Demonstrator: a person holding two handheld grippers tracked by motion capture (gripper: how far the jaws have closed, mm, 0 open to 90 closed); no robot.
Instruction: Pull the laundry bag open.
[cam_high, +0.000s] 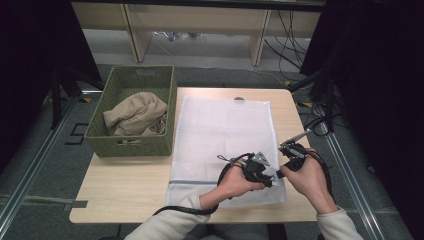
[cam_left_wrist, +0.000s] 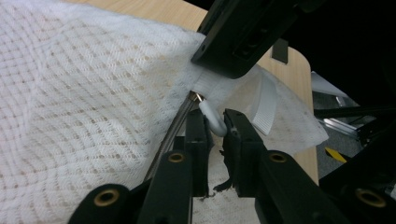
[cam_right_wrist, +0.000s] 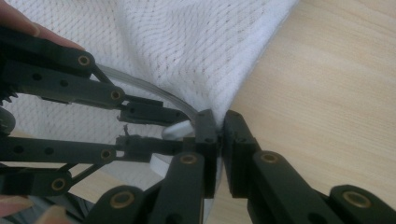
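The white mesh laundry bag lies flat on the light wooden table, its zipper near my edge, fully shut. My right gripper is clamped on the bag's near right corner fabric. My left gripper has its jaws around the white zipper pull tab, not yet pinching. Remaining: open the bag, then load the beige cloth from the green woven basket, far left.
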